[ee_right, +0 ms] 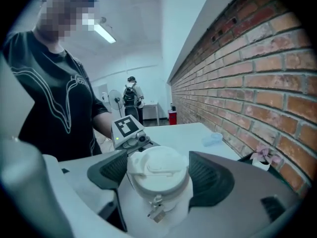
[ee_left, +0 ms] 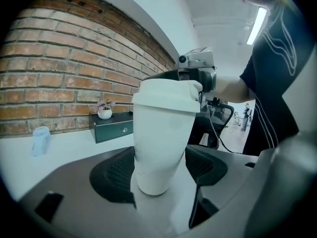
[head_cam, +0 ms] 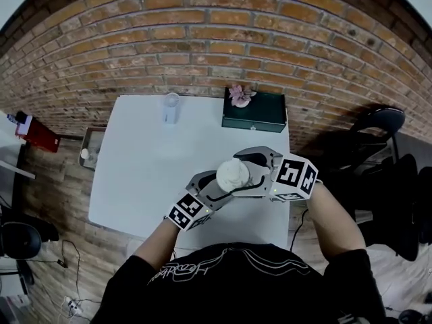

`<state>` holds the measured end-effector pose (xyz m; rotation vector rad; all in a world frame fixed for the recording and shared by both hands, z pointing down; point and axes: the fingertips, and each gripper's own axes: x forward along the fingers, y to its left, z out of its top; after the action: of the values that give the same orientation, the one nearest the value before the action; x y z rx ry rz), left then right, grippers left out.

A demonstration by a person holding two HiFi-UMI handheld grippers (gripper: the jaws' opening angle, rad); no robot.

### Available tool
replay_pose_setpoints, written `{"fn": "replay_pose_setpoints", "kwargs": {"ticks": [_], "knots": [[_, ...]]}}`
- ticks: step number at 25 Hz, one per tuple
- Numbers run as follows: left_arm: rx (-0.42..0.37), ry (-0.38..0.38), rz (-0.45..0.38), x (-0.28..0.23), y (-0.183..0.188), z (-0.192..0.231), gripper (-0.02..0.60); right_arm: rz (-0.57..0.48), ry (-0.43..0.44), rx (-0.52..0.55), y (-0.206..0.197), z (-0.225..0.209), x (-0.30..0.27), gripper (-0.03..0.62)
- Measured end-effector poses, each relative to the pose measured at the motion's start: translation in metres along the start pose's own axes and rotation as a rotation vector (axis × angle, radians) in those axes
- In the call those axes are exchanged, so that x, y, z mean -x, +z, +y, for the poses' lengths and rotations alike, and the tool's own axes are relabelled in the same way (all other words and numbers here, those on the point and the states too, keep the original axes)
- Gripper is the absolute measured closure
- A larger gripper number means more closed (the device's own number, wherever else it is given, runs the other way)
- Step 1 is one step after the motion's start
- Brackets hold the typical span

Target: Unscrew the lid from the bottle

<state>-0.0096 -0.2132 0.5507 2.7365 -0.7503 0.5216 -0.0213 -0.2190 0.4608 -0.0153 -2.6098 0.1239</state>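
Bottle (ee_left: 161, 143), white, upright, lid (ee_right: 157, 168) on. Sits low and right of centre in head view, over near edge of white bench (head_cam: 148, 167). Body clamped between pads of left gripper (ee_left: 161, 170). Lid gripped from opposite side by right gripper (ee_right: 161, 174), jaws wide around it. Toward frame top: green box (head_cam: 254, 111), brick wall (head_cam: 202, 39).

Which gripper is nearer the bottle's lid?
Right. The right gripper has its jaws on the lid, one pad on each side. The left gripper sits lower, with its jaws clamped on the bottle body near the base, below the lid.
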Motion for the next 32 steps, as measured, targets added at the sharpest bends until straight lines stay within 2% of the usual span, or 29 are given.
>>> {"fn": "replay_pose_setpoints", "kwargs": {"ticks": [6, 9, 13, 15, 16, 20, 23, 28, 32], "knots": [[-0.002, 0.0, 0.015, 0.001, 0.0, 0.0, 0.242, 0.094, 0.183, 0.126, -0.002, 0.004, -0.002, 0.212], [0.0, 0.002, 0.014, 0.0, 0.0, 0.0, 0.242, 0.141, 0.203, 0.166, -0.003, 0.005, -0.002, 0.212], [0.002, 0.005, 0.021, 0.001, -0.001, 0.0, 0.242, 0.131, 0.175, 0.134, -0.004, 0.006, -0.002, 0.212], [0.002, 0.008, 0.023, 0.001, -0.001, 0.0, 0.242, 0.115, 0.131, 0.12, -0.004, 0.004, 0.0, 0.214], [0.003, 0.009, 0.023, 0.001, 0.0, 0.0, 0.241, 0.092, 0.099, 0.109, -0.003, 0.002, 0.002, 0.195], [0.007, 0.011, 0.022, 0.002, -0.001, 0.0, 0.241, -0.106, -0.084, -0.02, 0.007, -0.007, 0.015, 0.175], [0.006, 0.014, 0.018, 0.001, 0.0, 0.001, 0.241, -0.189, -0.209, -0.101, 0.005, -0.008, 0.022, 0.174], [0.011, 0.03, 0.01, 0.002, 0.0, 0.001, 0.241, -0.195, -0.39, -0.229, -0.001, -0.007, 0.018, 0.172], [0.015, 0.036, 0.003, 0.001, 0.001, 0.001, 0.242, -0.195, -0.479, -0.293, 0.0, -0.004, 0.013, 0.194]]}}
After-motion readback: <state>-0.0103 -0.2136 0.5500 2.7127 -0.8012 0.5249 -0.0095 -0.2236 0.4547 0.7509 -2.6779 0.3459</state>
